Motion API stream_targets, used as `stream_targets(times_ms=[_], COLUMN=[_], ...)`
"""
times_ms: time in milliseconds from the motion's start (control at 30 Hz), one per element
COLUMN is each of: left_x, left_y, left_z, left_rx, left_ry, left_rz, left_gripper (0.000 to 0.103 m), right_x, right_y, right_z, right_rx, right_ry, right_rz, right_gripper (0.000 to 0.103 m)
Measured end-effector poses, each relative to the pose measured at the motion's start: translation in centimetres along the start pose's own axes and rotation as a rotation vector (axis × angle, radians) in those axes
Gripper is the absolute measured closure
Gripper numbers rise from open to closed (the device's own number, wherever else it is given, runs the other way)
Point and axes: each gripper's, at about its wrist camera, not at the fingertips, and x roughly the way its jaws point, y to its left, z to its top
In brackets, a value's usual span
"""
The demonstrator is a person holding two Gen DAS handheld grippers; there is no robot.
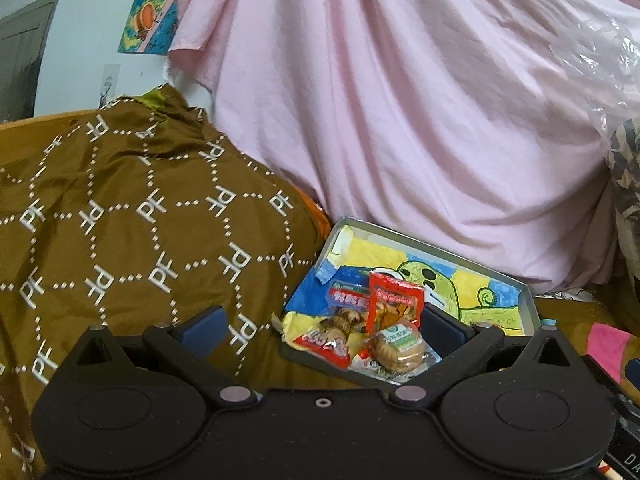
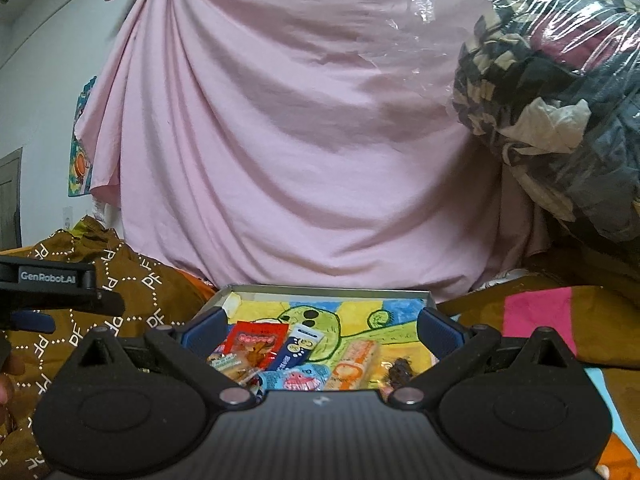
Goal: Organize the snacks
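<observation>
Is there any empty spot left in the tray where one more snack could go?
Yes. The far half of the tray, over the green cartoon drawing and up to the back rim, is bare. The near half is crowded: red packet, blue packet, orange packet. Both the left gripper and right gripper are open.

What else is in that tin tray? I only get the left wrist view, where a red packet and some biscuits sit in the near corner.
Observer: The right wrist view shows a dark blue packet lying right of the red packet.
Operator: Anything further right?
Observer: An orange packet, then a small dark brown snack toward the right side of the tray.
Operator: And nearer the camera?
Observer: A light blue packet with pink print, partly hidden behind the open right gripper.
</observation>
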Motion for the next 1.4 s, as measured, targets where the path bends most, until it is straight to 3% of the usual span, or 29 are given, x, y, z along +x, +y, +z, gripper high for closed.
stream_targets(times_ms=[800,1400], left_x=[-4.3,-8.2], left_y=[1.2,1.7], left_z=[-3.4,-5.5], left_rx=[0.055,0.11], left_ry=[-0.001,-0.055], left_rz=[-0.011,-0.046], left_gripper=[0.001,0.001], right_x=[-4.7,-8.1], right_y=[0.2,0.6], right_z=[-1.0,-3.0], right_rx=[0.036,0.066], right_ry=[-0.019,0.02], right_rz=[-0.038,-0.053], right_gripper=[0.0,0.0])
